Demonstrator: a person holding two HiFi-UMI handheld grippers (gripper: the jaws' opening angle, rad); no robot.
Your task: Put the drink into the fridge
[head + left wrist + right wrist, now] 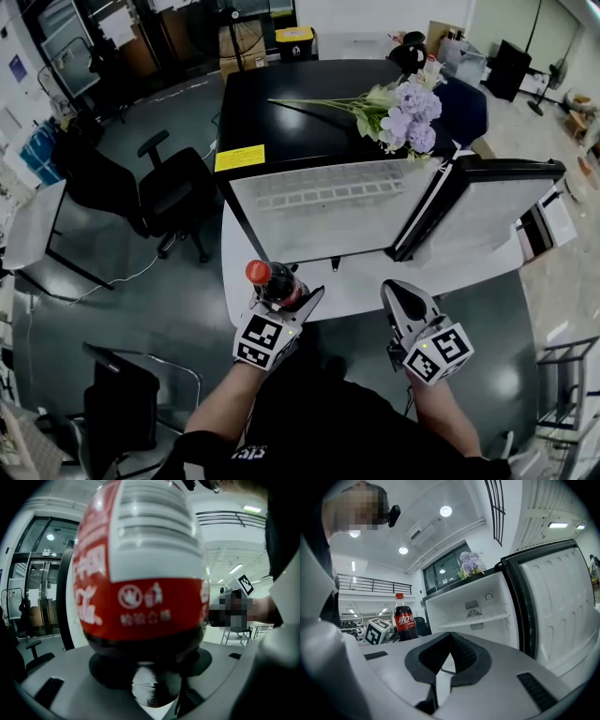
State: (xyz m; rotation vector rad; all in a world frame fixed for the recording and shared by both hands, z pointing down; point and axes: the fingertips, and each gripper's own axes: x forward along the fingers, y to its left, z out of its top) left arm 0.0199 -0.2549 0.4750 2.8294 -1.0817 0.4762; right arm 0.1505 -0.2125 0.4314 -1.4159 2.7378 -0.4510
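Note:
A cola bottle (275, 279) with a red cap and red label stands upright in my left gripper (285, 292), which is shut on it, just in front of the open fridge (328, 202). In the left gripper view the bottle (140, 573) fills the frame between the jaws of that gripper (151, 670). My right gripper (403, 300) hovers to the right at the same height, shut and holding nothing. In the right gripper view, the right gripper (446, 663) points at the fridge's white shelf (472, 619), with the bottle (405, 618) off to its left.
The fridge door (487, 211) is swung wide open to the right. Purple artificial flowers (405, 111) lie on the black fridge top (281, 112). A black office chair (173, 192) stands left of the fridge, and a desk (33, 225) lies further left.

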